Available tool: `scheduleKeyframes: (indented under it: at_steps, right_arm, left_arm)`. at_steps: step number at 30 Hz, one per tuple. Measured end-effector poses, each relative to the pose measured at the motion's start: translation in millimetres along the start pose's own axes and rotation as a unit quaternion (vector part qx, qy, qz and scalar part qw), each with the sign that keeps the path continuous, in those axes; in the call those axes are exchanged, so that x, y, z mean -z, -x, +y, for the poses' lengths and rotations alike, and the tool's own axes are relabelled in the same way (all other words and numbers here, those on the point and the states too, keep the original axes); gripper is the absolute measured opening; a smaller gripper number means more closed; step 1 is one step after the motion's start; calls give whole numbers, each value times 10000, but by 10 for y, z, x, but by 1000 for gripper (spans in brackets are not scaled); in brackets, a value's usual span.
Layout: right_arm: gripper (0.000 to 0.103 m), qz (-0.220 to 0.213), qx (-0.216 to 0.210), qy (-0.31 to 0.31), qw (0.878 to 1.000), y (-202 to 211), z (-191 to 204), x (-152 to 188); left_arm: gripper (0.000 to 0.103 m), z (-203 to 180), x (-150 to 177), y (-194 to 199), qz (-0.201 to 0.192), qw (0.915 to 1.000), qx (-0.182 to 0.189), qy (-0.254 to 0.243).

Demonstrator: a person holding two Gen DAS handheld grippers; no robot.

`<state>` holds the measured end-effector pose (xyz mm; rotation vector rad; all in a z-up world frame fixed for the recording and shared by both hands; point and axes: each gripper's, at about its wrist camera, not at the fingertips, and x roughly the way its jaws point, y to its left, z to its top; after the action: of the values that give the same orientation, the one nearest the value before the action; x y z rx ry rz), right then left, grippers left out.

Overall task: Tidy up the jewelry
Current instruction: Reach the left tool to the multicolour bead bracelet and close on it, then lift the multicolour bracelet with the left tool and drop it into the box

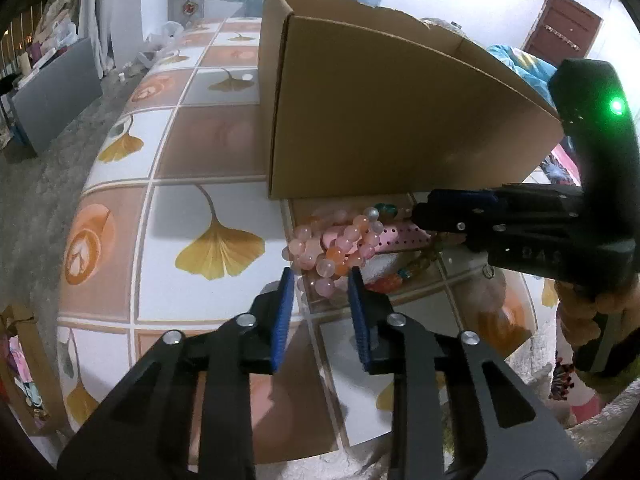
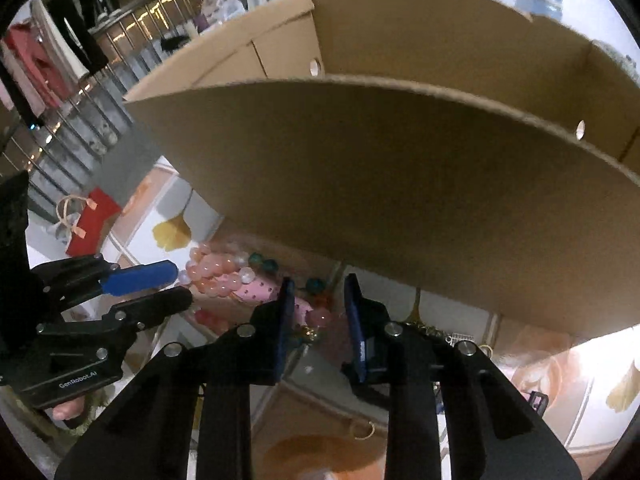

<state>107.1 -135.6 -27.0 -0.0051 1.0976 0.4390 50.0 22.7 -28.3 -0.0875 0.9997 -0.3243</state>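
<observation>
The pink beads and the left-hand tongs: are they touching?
Cannot tell. In the left wrist view the pink beads lie at the tips of the left tongs, some between them, but neither view shows contact or a gap plainly.

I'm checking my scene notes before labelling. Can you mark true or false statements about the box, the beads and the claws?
1. The cardboard box is open at the top. True.
2. The pink bead bracelets lie inside the box. False: they lie on the table cover, in front of the box.
3. The table cover shows yellow leaves. True.
4. The card with holes among the beads is green. False: the card is pink.
5. The left claw and the right claw are both at the bead pile. True.
</observation>
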Motion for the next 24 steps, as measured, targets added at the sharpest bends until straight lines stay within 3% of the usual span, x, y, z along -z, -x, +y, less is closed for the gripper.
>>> scheduleKeyframes:
  at_steps: [5,9,12,24]
  right_arm:
    - [23,80,47,122,9999,-7,18,-30]
    - [10,109,118,294,9994,-28,85,-22]
    - [10,55,79,212,9997,-18,72,-14]
    - [10,-788,15,47,9969,616,170,52]
  left_arm:
    - [22,9,-10,-22,16,10000,34,35]
    - [11,-25,-13,-52,2,10000,76,-23]
    - [9,-57,-12,-68,-23,10000,44,-44]
    - [9,-296,-74,521,-669,9968,345,-266]
